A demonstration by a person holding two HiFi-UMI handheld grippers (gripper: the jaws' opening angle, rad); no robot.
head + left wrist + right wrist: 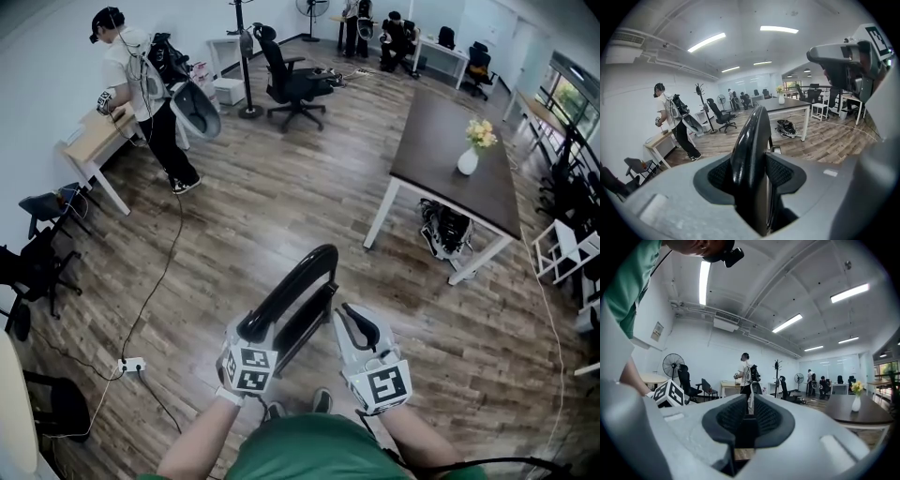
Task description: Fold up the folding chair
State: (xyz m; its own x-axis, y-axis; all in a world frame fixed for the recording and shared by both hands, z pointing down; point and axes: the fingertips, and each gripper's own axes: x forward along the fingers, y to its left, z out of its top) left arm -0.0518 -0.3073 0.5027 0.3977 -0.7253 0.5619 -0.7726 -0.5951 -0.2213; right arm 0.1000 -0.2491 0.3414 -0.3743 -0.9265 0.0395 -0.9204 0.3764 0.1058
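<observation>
**A:** What is the left gripper [255,328] doing?

**B:** Its 2 fingers [782,172] are clamped on the curved top rail of the black metal folding chair [305,281]. The left gripper view shows the glossy rail running straight up between the pads, with both pads pressed against it.

**A:** And where is the chair?

**B:** It stands upright on the brown wood-plank floor [281,206], just in front of the person's shoes. From the head view it looks narrow, with the rail arching away from the person.

**A:** Is the right gripper [359,323] on it too?

**B:** No. It hangs just beside the chair, to its right, without touching it. Its fingers [769,418] are closed to a thin slit, with nothing between them.

**A:** Anything further right?

**B:** A long dark-topped table with white legs [450,141], carrying a white vase of pale flowers [468,161], well apart from the chair.
</observation>
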